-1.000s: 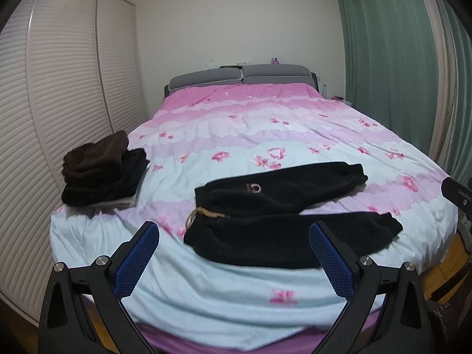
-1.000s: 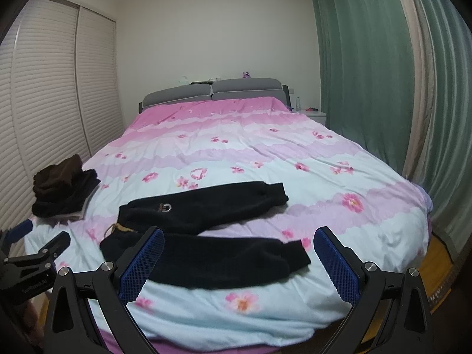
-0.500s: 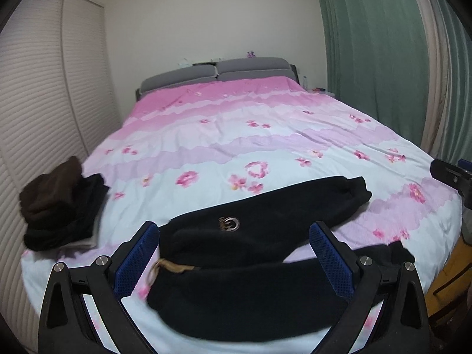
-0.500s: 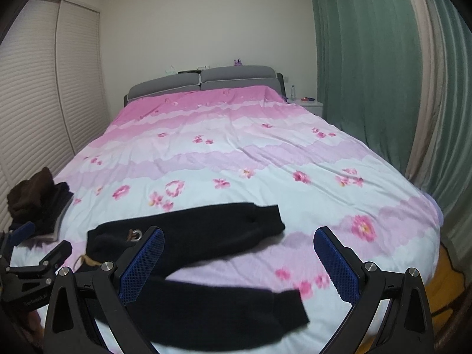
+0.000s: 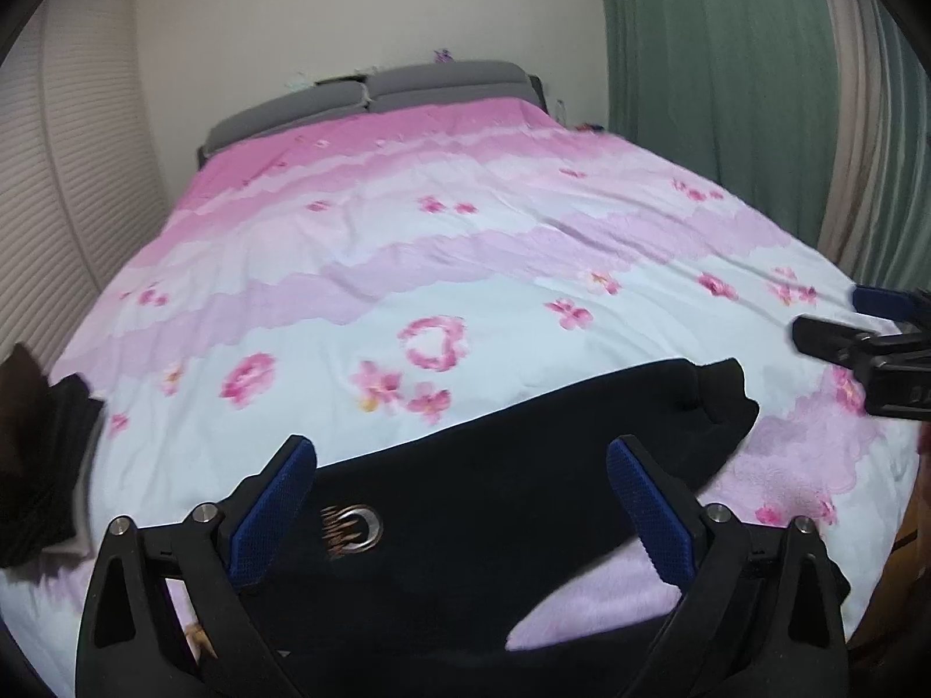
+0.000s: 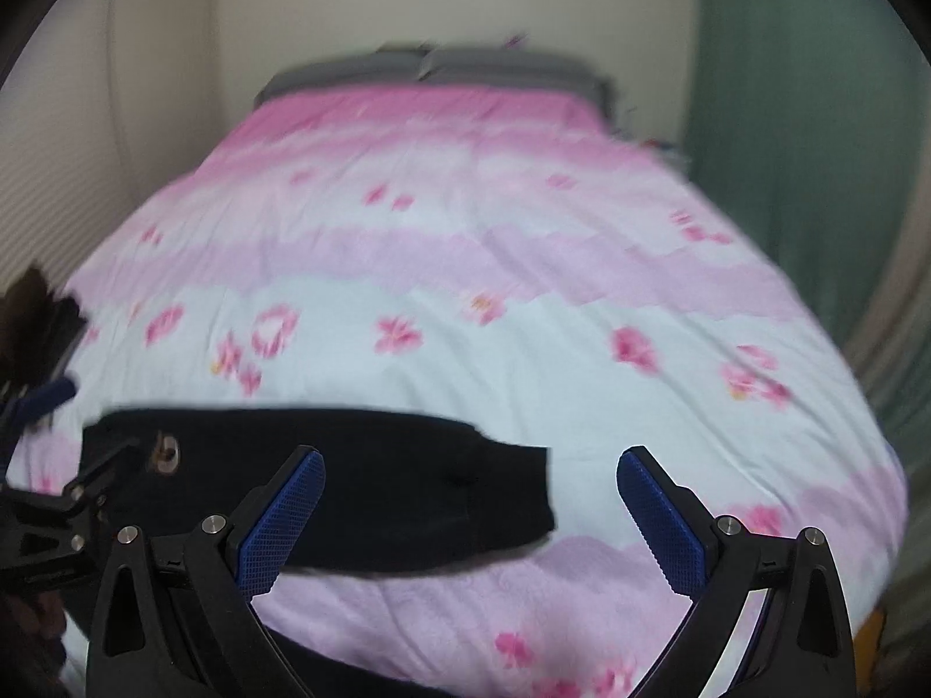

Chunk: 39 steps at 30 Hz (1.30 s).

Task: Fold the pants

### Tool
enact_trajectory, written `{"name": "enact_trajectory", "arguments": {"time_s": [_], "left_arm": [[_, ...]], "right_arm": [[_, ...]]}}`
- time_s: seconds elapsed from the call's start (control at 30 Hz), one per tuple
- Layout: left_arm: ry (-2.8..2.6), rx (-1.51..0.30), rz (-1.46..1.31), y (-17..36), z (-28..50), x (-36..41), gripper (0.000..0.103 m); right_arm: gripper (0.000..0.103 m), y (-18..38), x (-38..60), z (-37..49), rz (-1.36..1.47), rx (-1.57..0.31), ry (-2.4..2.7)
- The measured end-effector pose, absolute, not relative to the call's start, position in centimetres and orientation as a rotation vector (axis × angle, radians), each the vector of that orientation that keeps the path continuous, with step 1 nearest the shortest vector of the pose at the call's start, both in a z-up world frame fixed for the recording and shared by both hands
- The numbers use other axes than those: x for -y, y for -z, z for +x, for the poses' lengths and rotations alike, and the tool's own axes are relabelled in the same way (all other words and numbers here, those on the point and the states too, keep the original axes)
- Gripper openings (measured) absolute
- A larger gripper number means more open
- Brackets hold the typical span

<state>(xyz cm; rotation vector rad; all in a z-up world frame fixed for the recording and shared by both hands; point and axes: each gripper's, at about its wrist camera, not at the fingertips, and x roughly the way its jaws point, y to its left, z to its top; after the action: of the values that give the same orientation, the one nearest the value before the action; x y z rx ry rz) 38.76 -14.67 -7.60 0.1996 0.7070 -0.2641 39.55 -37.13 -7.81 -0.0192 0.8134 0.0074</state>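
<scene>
Both grippers I hold have closed in on the black pants (image 5: 523,512) spread legs-apart on the bed (image 5: 465,267) — left gripper (image 5: 459,509) and right gripper (image 6: 470,515) wide open, empty — risk: blurred approach, pinching duvet with fleece or one layer only.

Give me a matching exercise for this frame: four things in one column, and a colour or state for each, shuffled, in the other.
Things:
1. black pants
2. left gripper
3. curtain
4. headboard

Colour or state:
A. green, hanging at the right of the bed
B. grey, at the far end of the bed
C. spread unfolded, legs apart, on the floral duvet
D. open, blue pads apart above the waist end of the pants

Pairs: 1-C, 2-D, 3-A, 4-B
</scene>
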Motion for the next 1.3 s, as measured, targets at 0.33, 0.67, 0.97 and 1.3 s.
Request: {"name": "enact_trajectory", "arguments": {"time_s": [0.33,0.67,0.97,1.3], "left_arm": [[0.350,-0.774,0.274,12.6,43.5,19.7,0.082],[0.536,-0.839,0.458,15.2,48.6,22.0,0.077],[0.688,-0.984,0.457,18.1,51.7,22.2,0.057],[0.781,-1.058,0.407,18.6,53.4,21.5,0.042]], "right_arm": [[0.073,14.4,37.5,47.3,-0.151,-0.985,-0.266],[0.056,16.5,36.4,51.2,-0.297,-1.071,-0.446],[0.042,18.4,35.9,52.8,-0.405,-1.149,-0.561],[0.039,19.5,37.1,54.0,-0.368,-1.187,-0.633]]}}
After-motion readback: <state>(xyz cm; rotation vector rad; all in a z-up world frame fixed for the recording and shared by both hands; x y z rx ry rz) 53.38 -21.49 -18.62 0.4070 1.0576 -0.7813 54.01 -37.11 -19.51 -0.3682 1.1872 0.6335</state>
